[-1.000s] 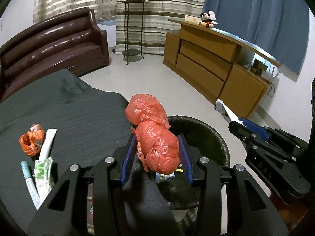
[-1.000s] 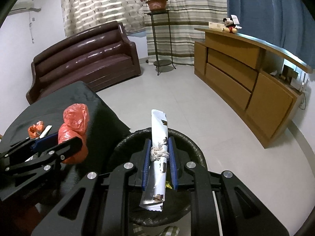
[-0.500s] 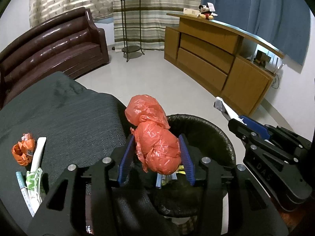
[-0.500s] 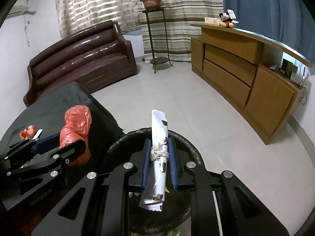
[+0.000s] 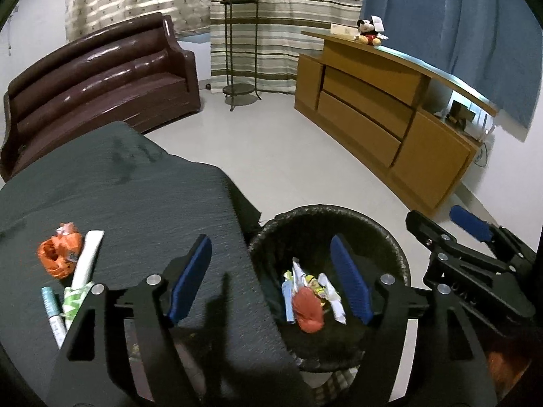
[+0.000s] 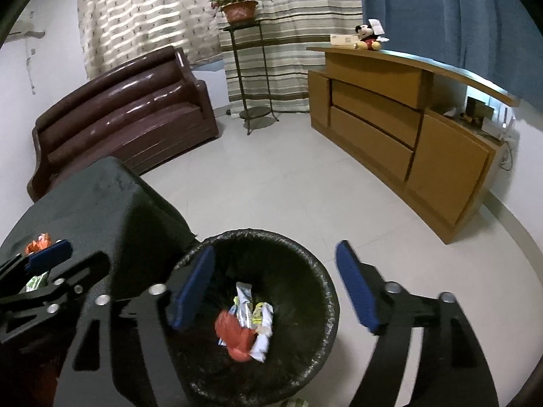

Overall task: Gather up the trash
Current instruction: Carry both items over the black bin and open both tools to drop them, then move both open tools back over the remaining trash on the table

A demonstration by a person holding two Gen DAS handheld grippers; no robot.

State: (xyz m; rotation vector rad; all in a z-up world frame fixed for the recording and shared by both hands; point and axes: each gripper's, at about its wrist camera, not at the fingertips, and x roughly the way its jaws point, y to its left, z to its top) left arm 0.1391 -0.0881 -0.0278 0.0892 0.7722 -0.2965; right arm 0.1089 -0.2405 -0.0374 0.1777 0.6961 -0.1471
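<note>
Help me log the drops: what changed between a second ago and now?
Both grippers let go. The left gripper released the red bag, and the right gripper released the rolled wrapper; both now lie in the black bin. Jaws are opening, empty. The trash on the table stayed put.

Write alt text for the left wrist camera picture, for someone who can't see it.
The left tongs are opening, empty, over a black bin holding a red bag and wrappers. More trash lies on the dark table to the left.
</note>
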